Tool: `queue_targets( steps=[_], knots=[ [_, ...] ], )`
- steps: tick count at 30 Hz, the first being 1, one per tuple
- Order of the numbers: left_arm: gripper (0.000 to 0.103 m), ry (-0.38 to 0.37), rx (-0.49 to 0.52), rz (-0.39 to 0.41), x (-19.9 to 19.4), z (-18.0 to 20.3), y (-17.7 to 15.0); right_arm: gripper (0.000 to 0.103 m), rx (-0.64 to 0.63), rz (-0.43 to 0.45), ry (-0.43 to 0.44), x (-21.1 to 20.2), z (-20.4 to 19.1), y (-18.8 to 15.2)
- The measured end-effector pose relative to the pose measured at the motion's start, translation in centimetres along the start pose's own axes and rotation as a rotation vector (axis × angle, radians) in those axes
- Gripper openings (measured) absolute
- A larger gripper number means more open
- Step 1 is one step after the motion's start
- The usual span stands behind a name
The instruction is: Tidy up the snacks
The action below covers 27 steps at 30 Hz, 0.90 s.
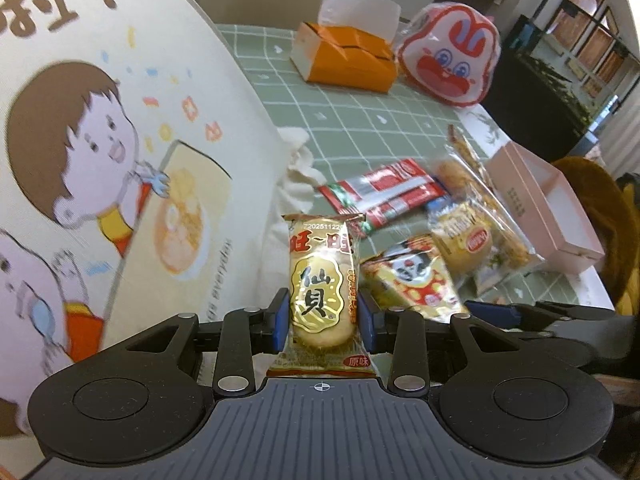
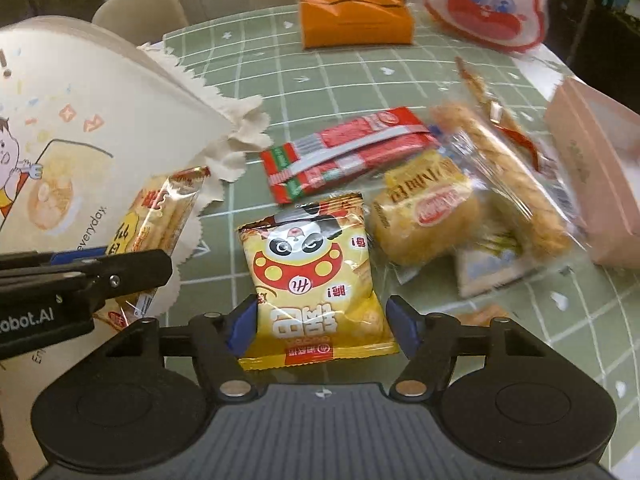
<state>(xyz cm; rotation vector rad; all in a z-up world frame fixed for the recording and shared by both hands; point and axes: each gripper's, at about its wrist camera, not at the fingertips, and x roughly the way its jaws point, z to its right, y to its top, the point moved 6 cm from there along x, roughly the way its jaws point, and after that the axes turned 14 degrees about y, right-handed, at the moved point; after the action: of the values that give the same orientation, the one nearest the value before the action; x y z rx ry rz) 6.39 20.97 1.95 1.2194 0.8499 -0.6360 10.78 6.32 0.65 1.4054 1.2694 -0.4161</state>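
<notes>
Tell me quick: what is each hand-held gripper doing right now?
Left hand-held gripper: shut on the gold plastic-wrapped rice cracker pack.
Right hand-held gripper: open, straddling the yellow panda-print snack bag; pads not pressing it.

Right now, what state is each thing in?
left gripper: shut on rice cracker pack, lifted.
right gripper: open around panda snack bag, which lies flat on table.
paper bag: on its side.
pink box: open.
tissue box: tissue sticking out.
</notes>
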Motion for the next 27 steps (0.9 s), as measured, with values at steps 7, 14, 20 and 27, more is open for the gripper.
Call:
queue_targets(
  steps=[7, 14, 20, 27],
  knots=[
    [0.040, -0.068, 0.040, -0.051, 0.4, 3.4, -2.0, 0.068, 0.054, 0.066, -0.066, -4.7, 3.4, -1.6],
    [0.040, -0.152, 0.104, -0.083, -0.3, 8.1, -3.9, 0.068, 0.164, 0.108, -0.155, -8.8, 9.2, -3.8],
    [0.040, -0.188, 0.144, -0.123, -0.6, 11.6, -5.3, 0.068, 0.219, 0.123, -0.197, -11.3, 12.4, -6.3],
    [0.040, -0.313, 0.175, -0.145, -1.9, 18.2, -5.2, 0.068, 0.272, 0.154, -0.218, -15.5, 16.5, -8.7]
  ],
)
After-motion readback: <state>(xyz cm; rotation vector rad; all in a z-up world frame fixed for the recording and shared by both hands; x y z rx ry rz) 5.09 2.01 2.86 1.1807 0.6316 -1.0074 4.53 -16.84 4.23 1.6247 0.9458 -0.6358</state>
